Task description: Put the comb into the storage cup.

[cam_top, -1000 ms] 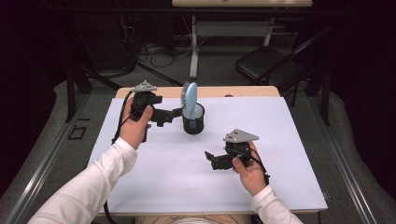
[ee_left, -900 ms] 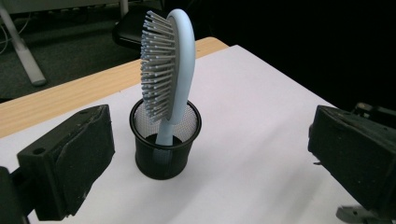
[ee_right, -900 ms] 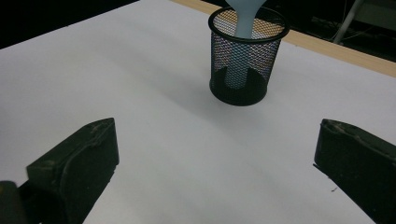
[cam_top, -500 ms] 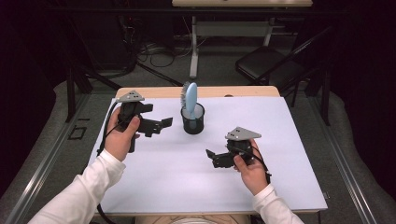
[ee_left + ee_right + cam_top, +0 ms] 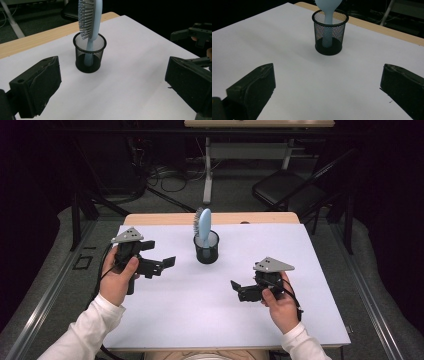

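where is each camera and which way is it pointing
High view: above the person's side, facing forward and down on the table; left gripper, right gripper and forearms show.
Left gripper view: rides the left gripper, faces the cup and hairbrush; its fingers show.
Right gripper view: rides the right gripper, faces the cup; its fingers show.
All share cup and hairbrush.

A light blue hairbrush (image 5: pixel 91 17) stands handle-down in a black mesh cup (image 5: pixel 89 53) on the white table cover (image 5: pixel 130 82). The left gripper (image 5: pixel 110 88) has its jaws spread wide, holding nothing. The other gripper (image 5: pixel 197 33) shows at the right edge.
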Tool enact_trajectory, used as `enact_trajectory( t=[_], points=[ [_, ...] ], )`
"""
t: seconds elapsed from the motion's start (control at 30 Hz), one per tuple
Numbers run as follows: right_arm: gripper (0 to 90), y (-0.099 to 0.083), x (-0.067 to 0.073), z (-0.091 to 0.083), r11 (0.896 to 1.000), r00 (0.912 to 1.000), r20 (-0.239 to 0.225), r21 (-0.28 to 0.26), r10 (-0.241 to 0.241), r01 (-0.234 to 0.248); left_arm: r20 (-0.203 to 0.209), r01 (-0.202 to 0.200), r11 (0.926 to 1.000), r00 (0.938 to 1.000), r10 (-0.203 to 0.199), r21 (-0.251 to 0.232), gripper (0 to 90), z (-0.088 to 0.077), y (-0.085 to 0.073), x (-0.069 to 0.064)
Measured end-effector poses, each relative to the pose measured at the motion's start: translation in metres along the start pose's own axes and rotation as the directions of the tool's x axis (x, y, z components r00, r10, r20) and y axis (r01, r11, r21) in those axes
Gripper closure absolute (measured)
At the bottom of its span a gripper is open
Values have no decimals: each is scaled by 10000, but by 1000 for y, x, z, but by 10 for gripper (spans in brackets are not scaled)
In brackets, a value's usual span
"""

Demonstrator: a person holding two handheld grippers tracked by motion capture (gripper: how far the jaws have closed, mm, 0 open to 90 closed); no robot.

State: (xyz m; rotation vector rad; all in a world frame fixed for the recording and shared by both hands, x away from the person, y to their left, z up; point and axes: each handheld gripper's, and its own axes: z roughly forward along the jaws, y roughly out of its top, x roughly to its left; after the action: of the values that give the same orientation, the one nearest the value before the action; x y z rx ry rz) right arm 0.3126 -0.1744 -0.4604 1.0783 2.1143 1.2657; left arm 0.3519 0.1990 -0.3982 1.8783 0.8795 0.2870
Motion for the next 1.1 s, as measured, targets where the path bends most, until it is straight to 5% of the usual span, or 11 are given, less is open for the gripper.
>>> enact_trajectory(
  t=[0.47,0.83,1.1],
  points=[
    [0,-15,-8,-20,9998,9990,404,4,189,-189,-488,759,9966,9958,-774,-318,4,-18,-43,13],
    [0,-31,-18,-24,9986,9953,815,45,521,-527,-769,1322,9905,9879,-1347,-372,4,-17,-74,28],
    [0,-42,-25,-20,9974,9919,1048,26,717,-723,-958,1253,9916,9872,-1279,-318,4,-15,-86,38]
  ],
)
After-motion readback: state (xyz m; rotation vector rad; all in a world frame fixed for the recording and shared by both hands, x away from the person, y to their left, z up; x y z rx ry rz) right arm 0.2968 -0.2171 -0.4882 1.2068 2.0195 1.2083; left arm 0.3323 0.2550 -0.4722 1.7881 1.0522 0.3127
